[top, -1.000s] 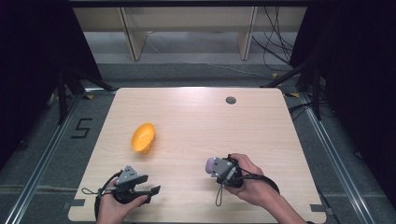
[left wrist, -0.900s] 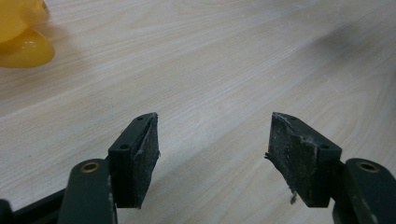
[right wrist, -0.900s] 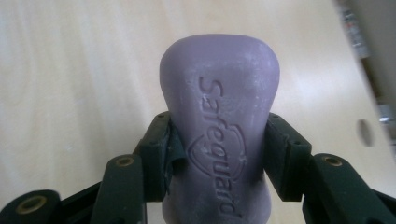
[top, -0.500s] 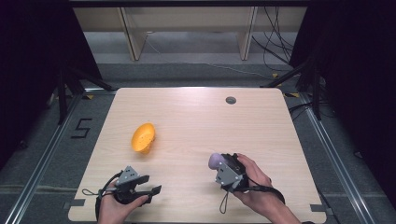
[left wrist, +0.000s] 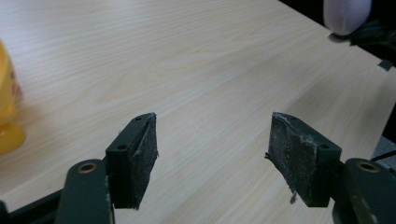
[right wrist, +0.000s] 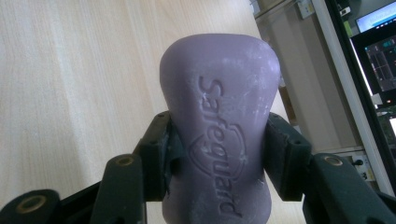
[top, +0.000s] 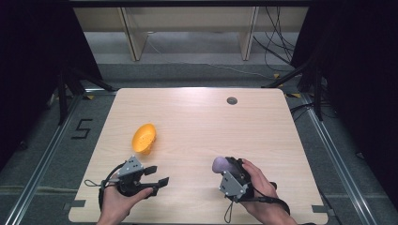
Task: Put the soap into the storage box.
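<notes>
Two handheld black two-jaw grippers over a light wooden table (top: 197,117). Right gripper (top: 219,165), near the front edge right of centre, is clenched on a pale purple waisted bar of soap (top: 218,163); in the right gripper view the soap (right wrist: 219,135) stands lengthwise between the pads, both pads pressed against its narrow middle, embossed "Safeguard" lettering and a shield mark facing the camera, rounded end sticking out beyond the fingertips. Soap is off the tabletop, carried by the right gripper, tip pointing toward the table's left side. Person's right hand (top: 260,190) wraps the gripper body, grey plate on top, cable loop hanging toward the front edge.

Left gripper (top: 157,176), front left part of the table, is released: jaws stand wide apart with nothing between them, bare wood showing in the gap in the left gripper view (left wrist: 212,154). Its worn pads (left wrist: 140,154) look frayed at the edges. It points toward the right gripper; the soap (left wrist: 348,16) shows far off at the top right of that view. Left hand (top: 117,201) grips it from below the front edge.

Orange-yellow plastic bowl-like dish (top: 143,138) sits tilted on the table just beyond the left gripper, well apart from the soap; its edge (left wrist: 8,107) shows at the left of the left gripper view. Small dark round grommet (top: 232,100) near the far edge.
</notes>
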Action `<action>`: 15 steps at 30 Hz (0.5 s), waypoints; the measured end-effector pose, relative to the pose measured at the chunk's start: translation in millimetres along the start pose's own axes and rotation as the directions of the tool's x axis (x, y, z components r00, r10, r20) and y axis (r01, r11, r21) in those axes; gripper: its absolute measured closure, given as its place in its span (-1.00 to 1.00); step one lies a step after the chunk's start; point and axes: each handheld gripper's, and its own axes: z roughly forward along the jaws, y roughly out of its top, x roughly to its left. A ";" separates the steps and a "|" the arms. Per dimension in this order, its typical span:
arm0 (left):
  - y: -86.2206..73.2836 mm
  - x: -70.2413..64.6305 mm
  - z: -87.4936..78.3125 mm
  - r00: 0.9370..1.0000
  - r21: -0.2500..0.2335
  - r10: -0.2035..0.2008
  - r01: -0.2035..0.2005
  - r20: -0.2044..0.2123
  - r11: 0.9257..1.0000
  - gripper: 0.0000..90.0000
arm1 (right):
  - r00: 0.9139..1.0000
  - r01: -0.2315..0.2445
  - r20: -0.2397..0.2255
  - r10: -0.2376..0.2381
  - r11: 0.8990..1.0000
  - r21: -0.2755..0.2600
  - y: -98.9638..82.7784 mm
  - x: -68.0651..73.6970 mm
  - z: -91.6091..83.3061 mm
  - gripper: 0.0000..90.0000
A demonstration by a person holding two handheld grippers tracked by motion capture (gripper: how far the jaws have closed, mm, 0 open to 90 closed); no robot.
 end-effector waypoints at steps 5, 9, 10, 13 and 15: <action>17.6 -10.3 5.9 0.999 0.012 0.011 -0.012 0.044 1.000 -0.26 | 1.000 0.012 0.011 -0.012 1.000 -0.009 -2.9 -0.9 -0.4 0.11; 31.7 -19.1 13.0 0.996 0.013 0.012 -0.013 0.094 1.000 -0.26 | 1.000 0.004 0.023 -0.003 1.000 -0.014 -2.8 -0.9 -2.1 0.11; 35.1 -21.5 15.5 0.995 0.006 0.012 -0.013 0.102 1.000 -0.26 | 0.999 0.025 0.023 -0.024 0.999 -0.041 -1.4 -3.0 -2.0 0.11; 47.4 -29.0 22.2 0.989 0.009 0.008 -0.010 0.151 1.000 -0.24 | 1.000 0.003 0.027 -0.002 0.999 -0.042 0.1 -1.6 -1.8 0.11; 56.4 -33.6 27.4 0.982 0.010 0.022 -0.025 0.185 1.000 -0.23 | 0.999 0.027 0.027 -0.025 0.998 -0.051 1.4 -2.4 -0.2 0.11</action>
